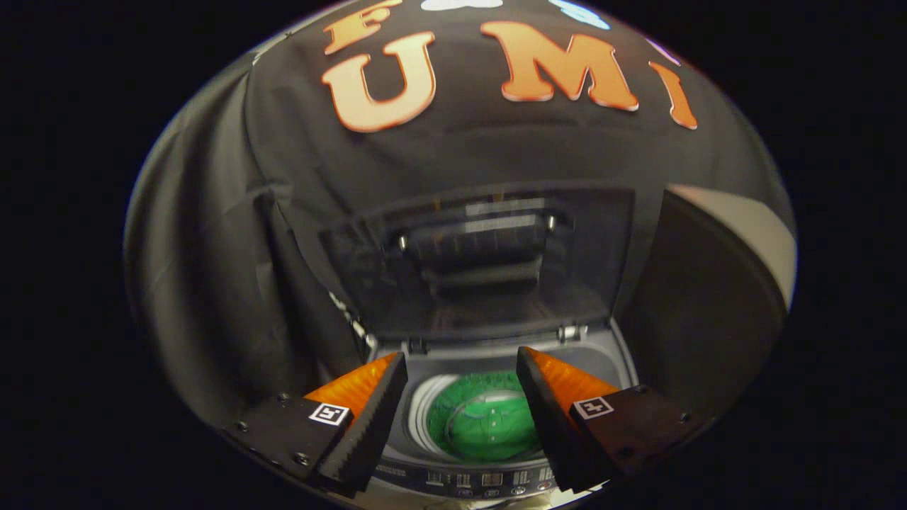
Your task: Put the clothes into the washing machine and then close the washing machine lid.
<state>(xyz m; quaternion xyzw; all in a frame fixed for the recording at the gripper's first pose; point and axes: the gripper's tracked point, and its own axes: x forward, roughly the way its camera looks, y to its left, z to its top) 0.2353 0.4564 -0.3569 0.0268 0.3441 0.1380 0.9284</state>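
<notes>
In the gripper view we look down past the 2 fingers (382, 404) of our gripper (462, 368), which stand wide apart with nothing between them, their ribbed inner faces turned toward each other. Below and just beyond them sits the washing machine (616, 354), and through the gap we see its drum (418, 407) with the green clothes (485, 421) already lying crumpled at the bottom. So we judge the loading step as done and the closing step as what remains.

The lid (482, 255) stands raised behind the opening, a dark see-through panel hinged along the back of the tub, with 2 hinge fittings (570, 331) showing at its foot. We expect it to handle as a stiff, light panel that swings on those hinges rather than something to lift. Its surface looks smooth and likely slippery, so we would take it at the upper free edge, or hook a finger over that edge and draw it forward and down. It may drop quickly once past upright, so we would keep contact to the end.

The clothes are soft and limp and appear to sit low in the drum, so they should not catch under the lid.

For room, the black cloth wall (212, 269) hangs close behind and to the left of the lid, leaving little space there. The control strip (489, 480) lies nearest us, under the fingers, and we should keep off its buttons.
</notes>
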